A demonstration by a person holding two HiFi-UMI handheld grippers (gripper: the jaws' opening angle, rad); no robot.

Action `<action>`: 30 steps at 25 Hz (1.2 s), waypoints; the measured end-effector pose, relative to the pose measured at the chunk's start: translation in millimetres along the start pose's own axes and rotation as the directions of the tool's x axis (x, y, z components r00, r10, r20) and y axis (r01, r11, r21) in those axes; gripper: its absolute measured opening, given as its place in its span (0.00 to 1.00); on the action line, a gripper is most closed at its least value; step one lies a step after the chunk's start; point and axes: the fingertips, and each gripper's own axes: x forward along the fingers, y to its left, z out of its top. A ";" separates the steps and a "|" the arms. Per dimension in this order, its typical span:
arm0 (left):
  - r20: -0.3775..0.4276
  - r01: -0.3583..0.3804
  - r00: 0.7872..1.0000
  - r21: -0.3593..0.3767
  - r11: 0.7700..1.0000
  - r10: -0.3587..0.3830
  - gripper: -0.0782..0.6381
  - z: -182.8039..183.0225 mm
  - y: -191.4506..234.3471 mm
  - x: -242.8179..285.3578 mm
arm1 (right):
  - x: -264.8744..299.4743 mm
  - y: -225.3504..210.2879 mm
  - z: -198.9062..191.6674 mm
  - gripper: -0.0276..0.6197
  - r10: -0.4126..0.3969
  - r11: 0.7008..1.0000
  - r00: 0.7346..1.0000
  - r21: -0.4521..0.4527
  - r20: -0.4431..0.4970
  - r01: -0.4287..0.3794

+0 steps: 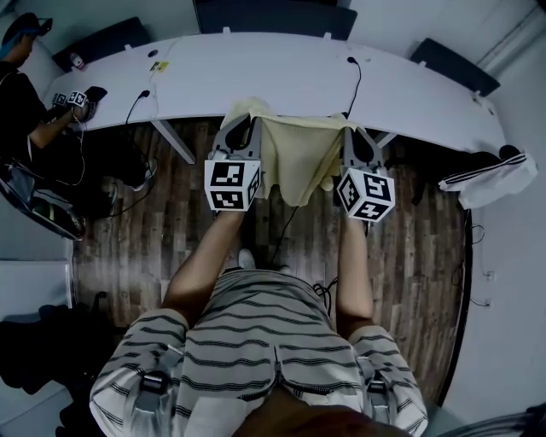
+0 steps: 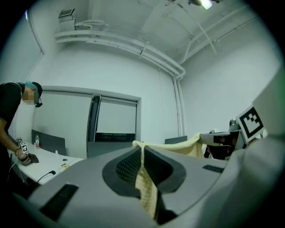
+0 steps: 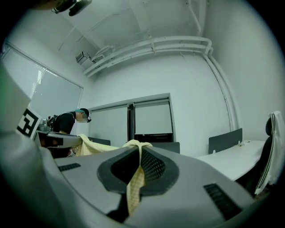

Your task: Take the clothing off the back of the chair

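Observation:
A pale yellow garment hangs spread between my two grippers, in the air in front of the white table. My left gripper is shut on its left top corner, and my right gripper is shut on its right top corner. In the left gripper view the yellow cloth is pinched between the dark pads of the left gripper and stretches away to the right. The right gripper view shows the same cloth clamped in the right gripper. Both grippers point level. The chair it came from is hidden.
A long curved white table with cables runs across just beyond the garment. A person works at its left end. At the right, a white striped garment lies over a dark chair. Dark chairs stand behind the table. The floor is wood.

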 end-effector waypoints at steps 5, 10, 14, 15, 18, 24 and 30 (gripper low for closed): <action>0.032 0.017 0.999 0.000 1.000 -0.017 0.16 16.6 -2.9 -4.3 | -4.9 5.5 13.5 0.07 -0.002 1.000 1.000 -0.006 0.021 0.002; 0.059 0.025 0.998 -0.004 1.000 -0.025 0.16 29.7 -3.1 -11.4 | -11.5 8.3 20.1 0.07 -0.011 1.000 0.999 -0.004 0.033 0.011; 0.073 0.029 0.997 -0.002 1.000 -0.029 0.16 37.9 -6.1 -17.2 | -18.2 11.6 27.5 0.07 -0.016 1.000 0.999 -0.004 0.049 0.016; 0.076 0.032 0.997 0.001 0.999 -0.032 0.16 39.6 -7.2 -19.3 | -20.5 12.5 29.4 0.07 -0.018 1.000 0.998 -0.002 0.055 0.018; 0.094 0.039 0.995 0.001 0.999 -0.039 0.16 47.0 -7.7 -25.7 | -25.7 15.9 37.1 0.07 -0.026 1.000 0.997 -0.008 0.074 0.026; 0.131 0.040 0.991 0.006 0.999 -0.041 0.16 59.0 -11.3 -39.6 | -39.2 22.3 48.6 0.07 -0.033 0.999 0.994 -0.016 0.107 0.035; 0.142 0.055 0.988 0.007 0.998 -0.055 0.16 63.9 -22.0 -58.2 | -59.0 27.5 52.8 0.07 -0.033 0.999 0.993 -0.015 0.112 0.035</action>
